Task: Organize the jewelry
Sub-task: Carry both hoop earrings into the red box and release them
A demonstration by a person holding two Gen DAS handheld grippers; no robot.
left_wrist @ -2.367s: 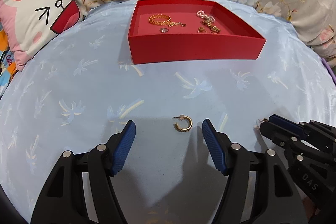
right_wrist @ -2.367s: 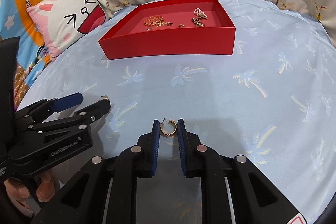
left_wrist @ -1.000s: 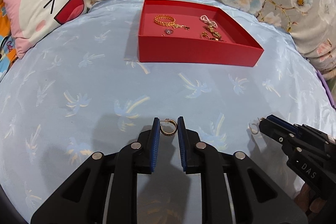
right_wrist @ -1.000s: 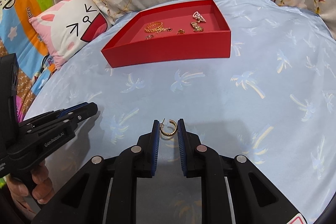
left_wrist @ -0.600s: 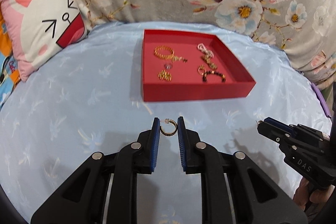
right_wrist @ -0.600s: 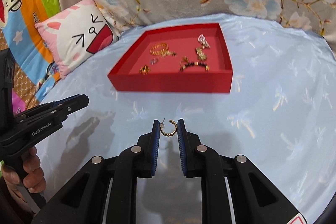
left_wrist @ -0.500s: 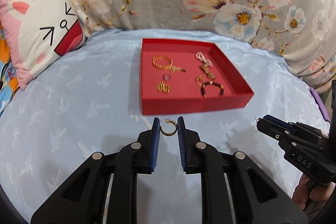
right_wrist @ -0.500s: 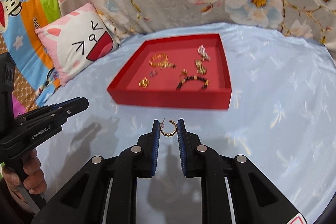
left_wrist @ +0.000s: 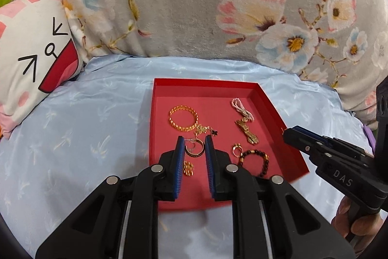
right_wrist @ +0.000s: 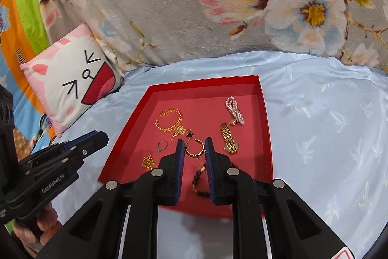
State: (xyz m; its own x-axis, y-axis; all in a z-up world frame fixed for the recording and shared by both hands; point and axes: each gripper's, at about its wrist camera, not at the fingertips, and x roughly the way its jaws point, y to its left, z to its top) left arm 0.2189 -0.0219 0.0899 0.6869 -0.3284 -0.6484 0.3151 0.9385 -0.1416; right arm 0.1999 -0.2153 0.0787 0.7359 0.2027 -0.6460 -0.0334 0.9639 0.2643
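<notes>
My left gripper (left_wrist: 194,146) is shut on a gold hoop earring (left_wrist: 194,149) and hangs over the near part of the red tray (left_wrist: 203,85). My right gripper (right_wrist: 194,146) is shut on a second gold hoop earring (right_wrist: 194,149) above the same red tray (right_wrist: 265,128). In the tray lie a gold chain bracelet (left_wrist: 183,121), a pink bead string (left_wrist: 242,109), a gold watch band (right_wrist: 229,137), a dark bead bracelet (left_wrist: 255,158), a small ring (right_wrist: 161,145) and a small gold piece (left_wrist: 188,168).
The tray rests on a light blue sheet with palm prints (left_wrist: 92,137). A cat-face pillow (left_wrist: 29,60) lies to the left, and a grey floral blanket (left_wrist: 218,4) rises behind. The right gripper's body (left_wrist: 334,162) shows at the left view's right edge.
Both grippers have risen and moved forward from the bare sheet to above the tray, each still holding its earring. More of the tray floor shows.
</notes>
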